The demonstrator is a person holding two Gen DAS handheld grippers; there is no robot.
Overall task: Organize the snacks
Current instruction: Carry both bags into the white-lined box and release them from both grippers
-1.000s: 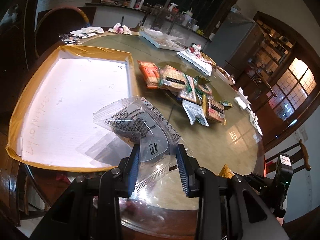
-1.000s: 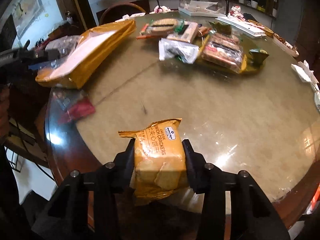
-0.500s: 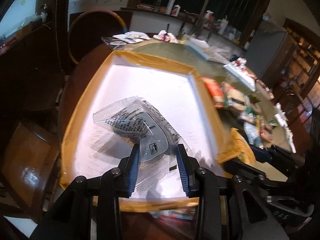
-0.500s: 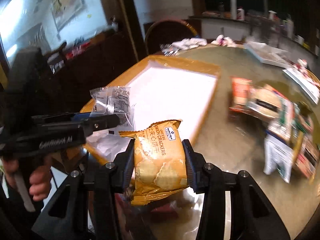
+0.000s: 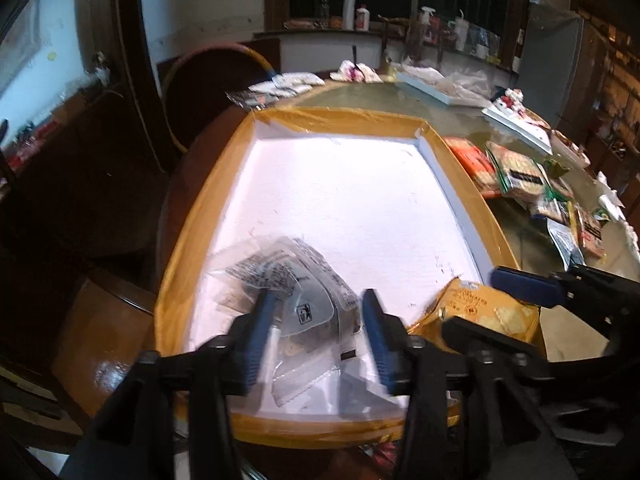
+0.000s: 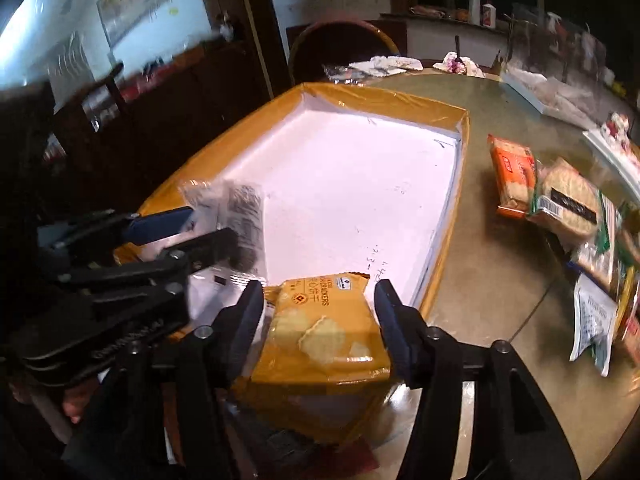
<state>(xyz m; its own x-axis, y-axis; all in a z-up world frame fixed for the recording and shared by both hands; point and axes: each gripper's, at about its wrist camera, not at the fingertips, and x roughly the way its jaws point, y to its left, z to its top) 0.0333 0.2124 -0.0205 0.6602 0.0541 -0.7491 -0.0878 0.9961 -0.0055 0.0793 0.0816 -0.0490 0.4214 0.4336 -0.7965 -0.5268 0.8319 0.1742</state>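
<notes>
A shallow white tray with a yellow taped rim (image 5: 340, 114) (image 6: 400, 98) lies at the table's near left. My left gripper (image 5: 318, 332) hangs over its near end, jaws opening. A clear plastic snack packet (image 5: 288, 284), blurred, sits between the pads and slips loose onto the tray. My right gripper (image 6: 319, 320) is just to the right, over the tray's near right corner, jaws also opening. The yellow cracker packet (image 6: 320, 332) lies between its pads with a gap at the left pad. Each wrist view shows the other gripper: the left gripper (image 6: 180, 232), the right gripper (image 5: 516, 300).
A pile of snack packets (image 5: 516, 172) (image 6: 564, 204) lies to the right on the round glass-topped table, with an orange packet (image 6: 514, 172) nearest the tray. White trays and crumpled wrappers (image 5: 440, 88) sit at the far side. A chair back (image 5: 216, 80) stands behind the tray.
Both grippers swung left over the tray with their packets. Both sets of jaws have since widened, and the clear packet and the cracker packet have come loose from the pads.
</notes>
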